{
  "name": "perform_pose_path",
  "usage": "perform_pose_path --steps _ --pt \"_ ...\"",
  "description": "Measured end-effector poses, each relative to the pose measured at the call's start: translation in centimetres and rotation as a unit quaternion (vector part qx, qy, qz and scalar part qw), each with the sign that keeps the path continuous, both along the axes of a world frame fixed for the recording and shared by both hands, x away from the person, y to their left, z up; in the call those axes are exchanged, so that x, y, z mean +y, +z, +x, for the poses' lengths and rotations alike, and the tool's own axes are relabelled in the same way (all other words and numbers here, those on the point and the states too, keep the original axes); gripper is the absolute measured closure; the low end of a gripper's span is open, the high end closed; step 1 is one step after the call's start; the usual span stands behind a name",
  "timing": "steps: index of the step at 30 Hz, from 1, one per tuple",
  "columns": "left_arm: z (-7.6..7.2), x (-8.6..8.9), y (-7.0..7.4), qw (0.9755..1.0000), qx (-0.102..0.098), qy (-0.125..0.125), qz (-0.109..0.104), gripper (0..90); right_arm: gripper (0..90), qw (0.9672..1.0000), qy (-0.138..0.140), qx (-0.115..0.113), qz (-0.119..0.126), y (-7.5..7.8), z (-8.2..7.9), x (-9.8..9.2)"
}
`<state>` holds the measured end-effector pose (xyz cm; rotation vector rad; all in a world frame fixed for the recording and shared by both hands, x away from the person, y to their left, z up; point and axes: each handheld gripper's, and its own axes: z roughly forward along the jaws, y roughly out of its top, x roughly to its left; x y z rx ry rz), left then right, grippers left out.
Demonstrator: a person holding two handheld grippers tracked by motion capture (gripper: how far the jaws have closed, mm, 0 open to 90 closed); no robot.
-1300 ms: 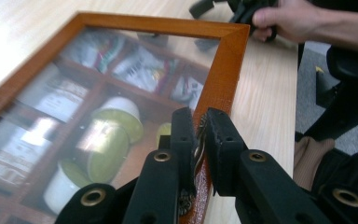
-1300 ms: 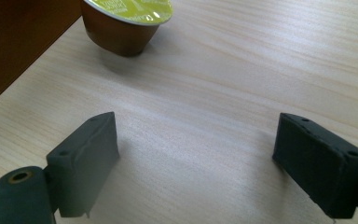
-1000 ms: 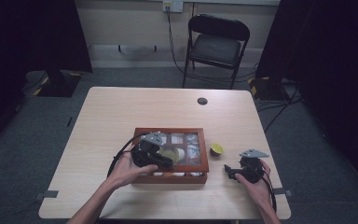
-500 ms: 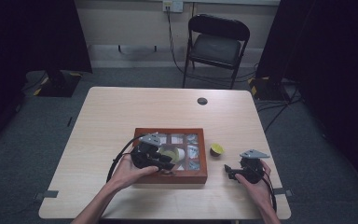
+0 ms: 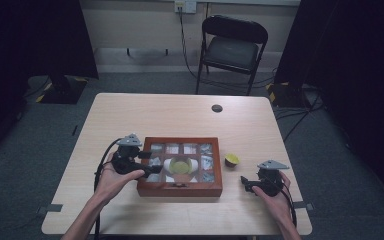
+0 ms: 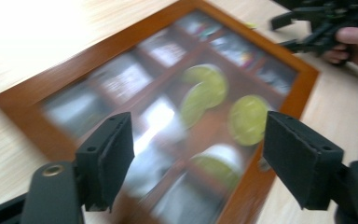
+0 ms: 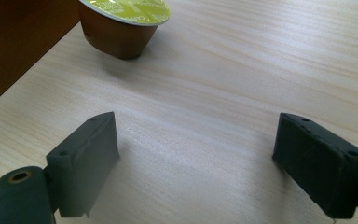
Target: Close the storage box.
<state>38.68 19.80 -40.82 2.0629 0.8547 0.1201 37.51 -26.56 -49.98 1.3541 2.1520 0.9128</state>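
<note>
A wooden box (image 5: 180, 190) with several compartments sits mid-table, holding sachets and green-lidded capsules (image 5: 180, 165). My left gripper (image 5: 155, 168) is at the box's left edge, jaws open and pointing right over its left compartments. In the left gripper view the box (image 6: 32, 95) and its capsules (image 6: 247, 119) are motion-blurred between the open jaws of the left gripper (image 6: 196, 140). One brown capsule with a green lid (image 5: 231, 160) stands on the table just right of the box. My right gripper (image 5: 245, 183) rests open near the front right. The capsule (image 7: 123, 23) lies ahead of the right gripper (image 7: 196, 154), apart from it.
A small dark disc (image 5: 216, 108) lies near the table's far edge. A folding chair (image 5: 232, 50) stands beyond the table. The box's outer wall (image 7: 9, 46) is close on the left in the right gripper view. The right hand and its gripper (image 6: 319, 23) appear past the box.
My left gripper has drawn back leftward from over the box's middle to its left edge, still open. The right gripper has barely moved.
</note>
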Motion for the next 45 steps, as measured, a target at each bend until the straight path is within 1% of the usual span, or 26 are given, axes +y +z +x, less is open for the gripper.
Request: perform_pose_path --steps 2,7,10,11,14,16,20,22,23,24,25,27,29,31,32,33,34,35,36,37,38,39,40,41,43,45 --pt "-0.2 0.9 -0.1 0.9999 -0.001 0.012 0.010 20.2 12.9 1.0000 0.000 0.000 0.000 0.0 0.0 0.0" --pt "-0.8 3.9 -1.0 0.9983 0.005 0.056 0.012 17.5 12.9 1.0000 -0.001 0.000 0.000 0.0 0.0 0.0" --pt "-1.0 5.6 -2.0 0.9968 0.015 0.078 0.011 17.5 12.9 1.0000 -0.001 0.000 0.000 0.0 0.0 0.0" --pt "-1.0 6.2 -2.4 0.9956 0.021 0.090 0.012 17.8 12.9 1.0000 -0.001 0.000 0.000 0.0 0.0 0.0" --pt "-1.2 7.2 -3.0 0.9939 0.027 0.105 0.020 18.4 13.0 1.0000 -0.002 0.000 0.000 0.0 0.0 0.0" --pt "-1.3 8.2 -3.7 0.9917 0.029 0.122 0.032 18.4 13.0 1.0000 -0.003 0.000 0.000 0.0 0.0 0.0" --pt "-1.4 9.5 -4.1 0.9888 0.030 0.143 0.030 17.9 13.0 1.0000 -0.005 0.000 0.000 0.0 0.0 0.0" --pt "-1.3 10.2 -4.6 0.9853 0.035 0.163 0.037 17.6 12.9 1.0000 -0.006 0.000 -0.001 0.0 0.0 0.0" --pt "-1.3 10.4 -4.8 0.9845 0.037 0.166 0.045 17.6 12.9 1.0000 -0.006 0.000 -0.001 0.0 0.0 0.0" --pt "-1.3 10.6 -5.0 0.9822 0.041 0.174 0.058 17.6 13.0 1.0000 -0.006 0.000 0.000 0.0 0.0 0.0" --pt "-1.5 10.6 -5.1 0.9784 0.043 0.190 0.070 17.6 13.0 1.0000 -0.006 0.000 -0.001 0.0 0.0 0.0" --pt "-2.0 10.6 -5.4 0.9792 0.033 0.185 0.075 17.3 13.0 1.0000 -0.007 0.000 -0.001 0.0 0.0 -0.1" --pt "-2.0 10.7 -6.0 0.9774 0.035 0.190 0.086 17.1 13.0 1.0000 -0.009 0.000 0.000 0.0 -0.1 -0.1" --pt "-2.1 11.0 -6.8 0.9746 0.039 0.198 0.098 17.9 13.0 0.9999 -0.011 0.000 0.000 0.0 -0.1 -0.2" --pt "-2.1 11.2 -7.1 0.9746 0.044 0.195 0.101 20.2 13.0 0.9999 -0.011 0.000 0.000 0.0 -0.1 -0.2" --pt "-2.2 11.4 -7.5 0.9736 0.048 0.201 0.098 22.6 13.0 0.9999 -0.012 0.000 0.000 0.0 -0.2 -0.2" --pt "-2.3 11.5 -7.8 0.9722 0.046 0.209 0.095 22.5 13.0 0.9999 -0.013 0.000 -0.001 0.0 -0.2 -0.2" --pt "-2.4 11.5 -8.1 0.9704 0.037 0.216 0.101 22.2 13.0 0.9999 -0.013 0.000 -0.001 0.0 -0.2 -0.2" --pt "-2.4 11.4 -8.4 0.9710 0.029 0.212 0.107 22.1 13.0 0.9999 -0.013 0.000 0.000 0.0 -0.2 -0.3" --pt "-2.4 11.3 -8.6 0.9714 0.022 0.211 0.106 19.0 13.0 0.9999 -0.013 0.000 -0.001 0.0 -0.2 -0.3" --pt "-2.4 11.3 -8.7 0.9702 0.013 0.214 0.113 16.8 13.0 0.9999 -0.013 0.000 -0.001 0.0 -0.2 -0.3" --pt "-2.4 11.2 -9.0 0.9673 -0.003 0.225 0.117 16.5 13.0 0.9999 -0.013 0.000 -0.001 0.0 -0.2 -0.3" --pt "-2.5 11.1 -9.3 0.9658 -0.015 0.232 0.115 15.9 13.0 0.9999 -0.013 0.000 -0.001 0.0 -0.2 -0.3" --pt "-2.6 11.1 -9.7 0.9663 -0.030 0.233 0.106 13.2 12.9 0.9999 -0.013 0.000 -0.001 0.0 -0.2 -0.3" --pt "-2.7 11.2 -9.7 0.9667 -0.032 0.232 0.104 10.6 12.9 0.9999 -0.013 0.000 -0.001 0.0 -0.2 -0.3" --pt "-2.6 11.1 -9.8 0.9656 -0.030 0.236 0.105 9.7 12.8 0.9999 -0.015 0.000 -0.001 0.0 -0.2 -0.2"
